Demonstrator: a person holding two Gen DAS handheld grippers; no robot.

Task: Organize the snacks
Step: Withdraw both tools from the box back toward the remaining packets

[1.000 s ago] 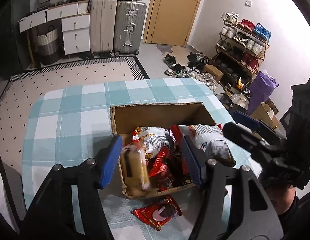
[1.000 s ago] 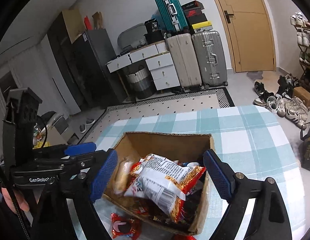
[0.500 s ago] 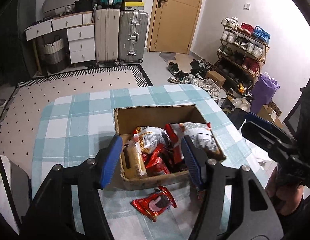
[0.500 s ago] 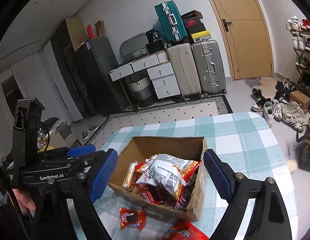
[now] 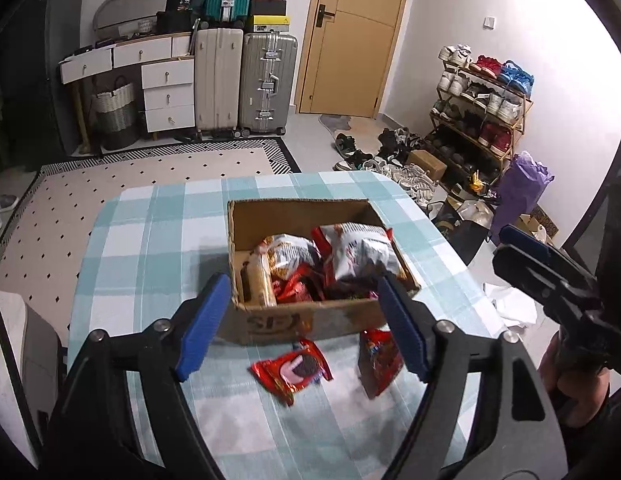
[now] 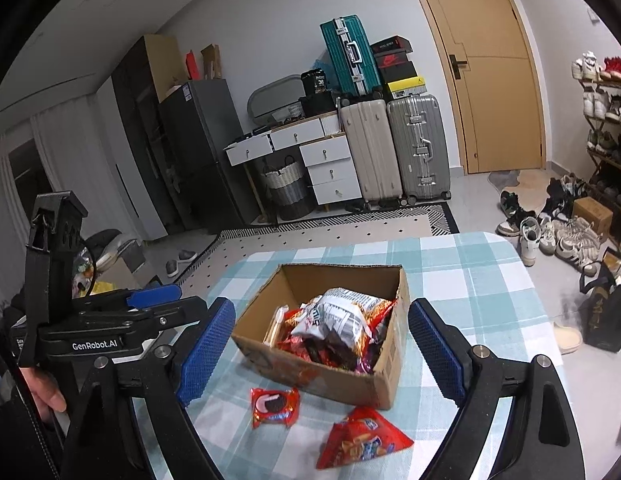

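Sitting on table: cardboard box (image 5: 310, 322) is resting on the checked tablecloth (image 5: 150, 248), filled with snack packets.
Lying outside box: 2 red packets are lying just in front of it, a cookie pack (image 5: 290, 372) and a red snack bag (image 6: 360, 442).
Left gripper (image 5: 302, 326): jaws are opening, with nothing between the blue pads.
Right gripper (image 6: 322, 354): jaws are standing wide, gripping nothing, box framed beyond them.
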